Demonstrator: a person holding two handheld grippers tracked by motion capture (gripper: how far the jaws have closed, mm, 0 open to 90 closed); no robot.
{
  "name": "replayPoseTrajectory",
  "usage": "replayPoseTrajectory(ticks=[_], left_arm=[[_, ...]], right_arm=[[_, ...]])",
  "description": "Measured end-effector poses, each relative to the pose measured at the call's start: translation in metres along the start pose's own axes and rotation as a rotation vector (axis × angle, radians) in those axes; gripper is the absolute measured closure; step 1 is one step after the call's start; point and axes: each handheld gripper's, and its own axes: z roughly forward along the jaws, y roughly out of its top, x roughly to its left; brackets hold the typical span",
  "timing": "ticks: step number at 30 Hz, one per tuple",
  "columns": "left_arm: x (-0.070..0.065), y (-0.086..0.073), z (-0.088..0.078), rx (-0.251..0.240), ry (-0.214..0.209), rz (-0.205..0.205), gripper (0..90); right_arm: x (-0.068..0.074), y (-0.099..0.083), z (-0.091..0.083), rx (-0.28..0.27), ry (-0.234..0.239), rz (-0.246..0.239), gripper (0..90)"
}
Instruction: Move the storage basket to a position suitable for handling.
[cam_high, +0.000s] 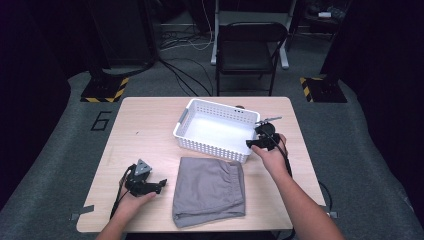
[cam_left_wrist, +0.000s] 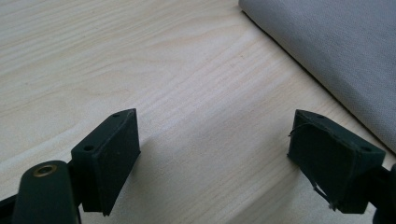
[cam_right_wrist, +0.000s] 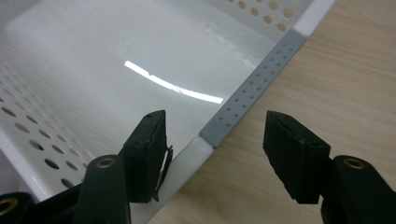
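Right gripper (cam_high: 261, 140) sits at the near-right end of the white perforated plastic basket (cam_high: 200, 141), jaws spread and straddling the rim: one jaw inside, one outside over the pale wooden table (cam_high: 145, 130), pads not pressing on anything. In the right gripper view the rim runs between the jaws, right where the grey perforated handle strip (cam_right_wrist: 254, 95) ends. The basket stands in the far-middle of the table, empty, just beyond the folded grey fabric garment (cam_high: 209, 189), which lies near the front edge; they look close to touching, hard to tell. Handling, as a judgement: thin moulded plastic, light, fairly stiff but the wall will flex a bit under a pinch, and the glossy surface looks slippery (the holes may give the pads some bite). Best hold is the rim at the end wall, on or next to the grey strip; a one-corner pinch will probably make it swing, so dragging it flat looks safer than lifting. Left gripper (cam_high: 150, 186) rests low over bare table just left of the garment, jaws wide apart, nothing between them. The garment is soft and limp, so pinch it at a folded edge.
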Motion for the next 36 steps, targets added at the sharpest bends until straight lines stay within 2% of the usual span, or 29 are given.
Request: replayPoseTrajectory(ticks=[2,3,5,6,11,21,27,32,36], left_arm=[[0.0,0.0,0.0,0.0,0.0,-0.004,16.0],[-0.001,0.0,0.0,-0.002,0.004,-0.006,16.0],[-0.001,0.0,0.001,-0.01,0.008,-0.001,16.0],[0.0,0.0,0.001,-0.006,0.004,-0.002,16.0],[0.0,0.0,0.0,0.001,0.001,-0.004,16.0],[0.0,0.0,0.001,-0.005,0.007,-0.001,16.0],[-0.001,0.0,0.001,-0.009,0.007,-0.003,16.0],[0.0,0.0,0.0,0.001,0.005,0.01,16.0],[0.0,0.0,0.001,-0.005,0.006,0.001,16.0]], right_arm=[[0.003,0.0,0.001,0.005,-0.01,-0.013,41.9],[0.009,0.0,0.002,0.021,-0.028,-0.047,43.5],[0.011,0.0,0.003,0.016,-0.041,-0.048,43.6],[0.011,0.001,0.005,0.003,-0.043,-0.064,45.1],[0.009,0.004,0.007,-0.014,-0.027,-0.039,51.2],[0.004,0.007,0.012,-0.046,0.031,-0.062,57.5],[0.001,0.01,0.015,-0.046,0.035,-0.069,58.0],[0.003,0.016,0.019,-0.044,0.007,-0.08,59.3],[0.003,0.018,0.021,-0.052,0.015,-0.087,59.6]])
